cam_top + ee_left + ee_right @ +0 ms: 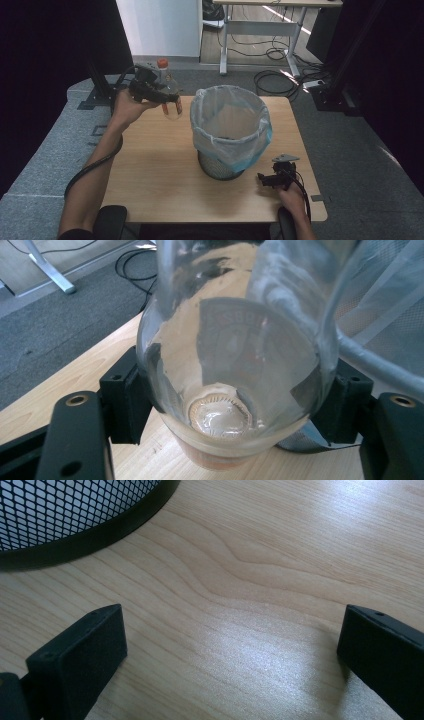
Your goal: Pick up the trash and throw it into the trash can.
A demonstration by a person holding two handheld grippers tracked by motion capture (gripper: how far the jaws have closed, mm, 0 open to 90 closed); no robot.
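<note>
While clamped betw. the left gripper (167,100) jaws, clear bottle (169,95) w/ orange cap hangs tilted at upper left of frame, above wooden table (150,170), just beside lined mesh bin (231,132) at centre. Lower right: right gripper (267,180) resting on tabletop near bin base, jaws wide apart, holding nothing.

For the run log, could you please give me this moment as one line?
left gripper: shut on clear bottle, held above table | right gripper: open, low near bin | bin: lined, upright
</note>
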